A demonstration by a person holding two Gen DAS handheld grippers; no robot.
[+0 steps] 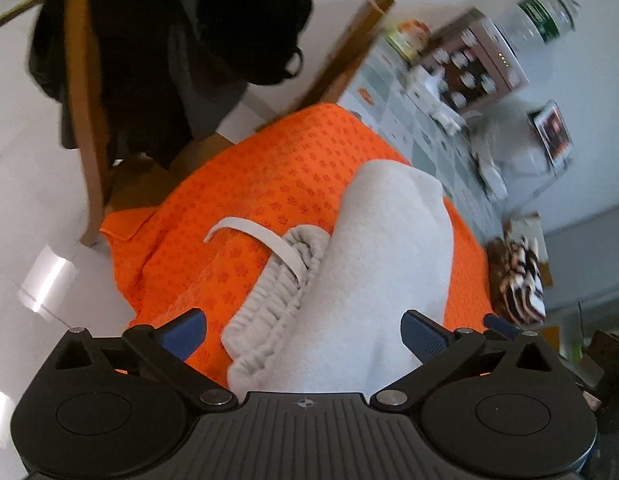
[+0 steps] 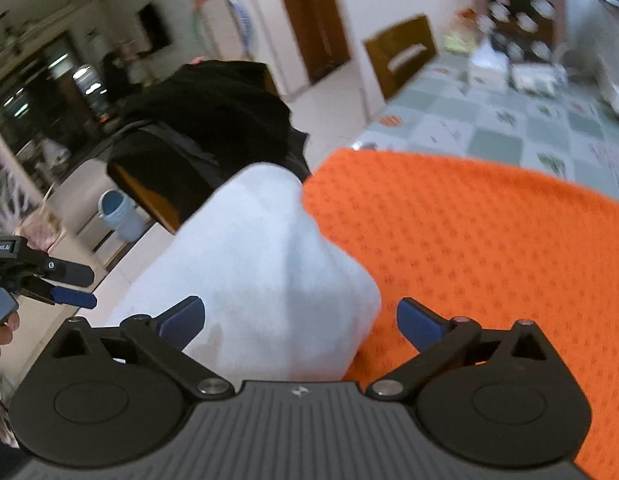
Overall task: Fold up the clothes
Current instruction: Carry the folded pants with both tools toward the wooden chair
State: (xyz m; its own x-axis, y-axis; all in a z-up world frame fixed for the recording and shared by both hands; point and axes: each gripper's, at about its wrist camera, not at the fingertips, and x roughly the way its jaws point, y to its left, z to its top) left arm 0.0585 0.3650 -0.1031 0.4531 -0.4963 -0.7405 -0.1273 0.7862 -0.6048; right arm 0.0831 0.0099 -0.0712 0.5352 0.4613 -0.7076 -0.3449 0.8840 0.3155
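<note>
Grey fleece sweatpants (image 1: 373,264) lie bundled lengthwise on an orange patterned cloth (image 1: 269,168) spread over a table whose far part carries a green-and-white checked cover (image 2: 509,120). The garment looks at least once folded — the elastic waistband (image 1: 277,292) shows gathered along one edge, with a flat white drawstring (image 1: 265,240) trailing loose onto the cloth — but the bundle is still rounded and uneven, so a further fold and some smoothing appear to remain. The left gripper (image 1: 303,332) hangs over the waistband end with its blue-padded fingers spread wide, one on either side of the fabric; whether the pads touch it cannot be told, and nothing is pinched. The right gripper (image 2: 301,320) is likewise spread wide, straddling the raised hump of the pants (image 2: 261,264) at the table's edge without clamping it. In the right wrist view the left gripper appears at the far left, clear of the fabric. A wooden chair (image 1: 85,128) draped with dark clothing (image 1: 169,40) stands just beyond the table, and a striped item (image 1: 517,276) sits near the cloth's far edge.
</note>
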